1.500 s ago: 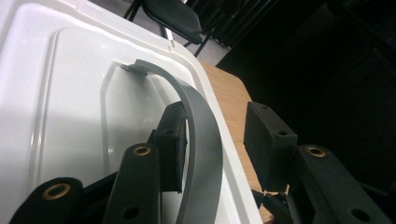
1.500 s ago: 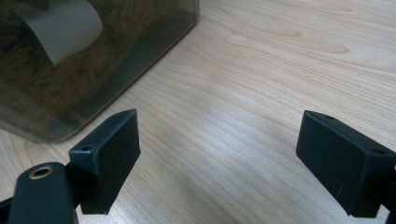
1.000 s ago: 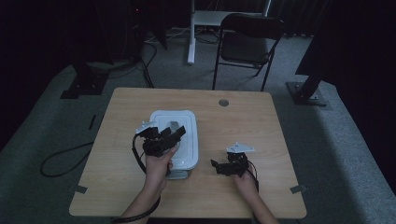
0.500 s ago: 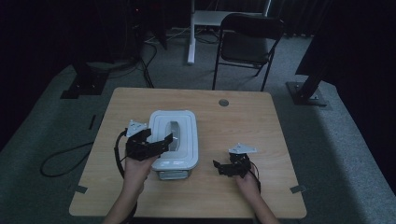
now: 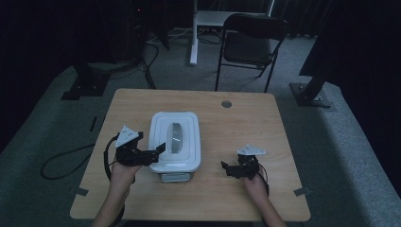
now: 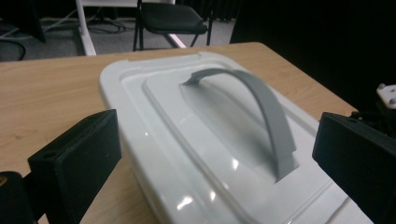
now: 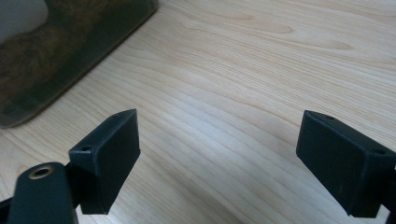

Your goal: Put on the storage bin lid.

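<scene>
Jaws spread wide on both: left gripper [image 5: 150, 152] beside the white lidded box [image 5: 174, 142] (grey handle [image 6: 261, 105] on top), right gripper [image 5: 230, 169] over bare table [image 5: 246, 123], chair [image 5: 250, 40] beyond.

Left tongs [image 5: 158, 147]: black body, blocky black jaws with small screw holes, grey three-cornered plate on top, black cable looping off. Right tongs [image 5: 226, 167]: same build, brass-coloured rivet at jaw hinge. Forearms bare, no sleeves.

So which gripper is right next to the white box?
The left gripper. It is open and its tips reach the white box from the box's left side. The right gripper, also open, sits apart over bare table.
</scene>
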The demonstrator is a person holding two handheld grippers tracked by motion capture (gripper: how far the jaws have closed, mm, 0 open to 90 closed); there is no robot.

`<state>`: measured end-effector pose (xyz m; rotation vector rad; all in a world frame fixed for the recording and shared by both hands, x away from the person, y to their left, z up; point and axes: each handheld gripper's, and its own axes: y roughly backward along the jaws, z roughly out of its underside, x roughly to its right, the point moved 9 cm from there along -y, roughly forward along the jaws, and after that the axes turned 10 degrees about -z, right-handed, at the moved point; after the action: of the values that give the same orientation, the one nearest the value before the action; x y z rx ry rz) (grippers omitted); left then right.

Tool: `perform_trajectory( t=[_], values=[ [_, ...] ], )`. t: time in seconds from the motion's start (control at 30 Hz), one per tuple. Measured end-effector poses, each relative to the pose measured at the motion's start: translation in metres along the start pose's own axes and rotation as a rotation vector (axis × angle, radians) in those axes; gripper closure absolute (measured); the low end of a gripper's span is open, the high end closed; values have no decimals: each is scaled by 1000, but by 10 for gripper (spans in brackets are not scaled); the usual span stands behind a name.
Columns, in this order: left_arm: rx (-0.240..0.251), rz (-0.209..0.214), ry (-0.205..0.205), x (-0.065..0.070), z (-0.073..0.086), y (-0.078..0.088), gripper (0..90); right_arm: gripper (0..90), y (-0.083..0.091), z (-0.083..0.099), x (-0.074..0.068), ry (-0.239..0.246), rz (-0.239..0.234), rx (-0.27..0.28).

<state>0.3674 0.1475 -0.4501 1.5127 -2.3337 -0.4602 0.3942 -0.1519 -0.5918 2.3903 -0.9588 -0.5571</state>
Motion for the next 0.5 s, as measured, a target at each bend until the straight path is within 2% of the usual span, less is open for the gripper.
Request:
perform_trajectory(
  t=[0.03, 0.2, 0.5],
  values=[
    [-1, 12, 5, -1, 1, 0, 21, 128, 1, 1, 1, -3, 5, -1],
    [13, 17, 5, -7, 4, 2, 22, 128, 10, 4, 10, -17, 31, 5],
    [20, 8, -1, -13, 5, 8, 21, 128, 21, 5, 22, -50, 52, 31]
  ],
)
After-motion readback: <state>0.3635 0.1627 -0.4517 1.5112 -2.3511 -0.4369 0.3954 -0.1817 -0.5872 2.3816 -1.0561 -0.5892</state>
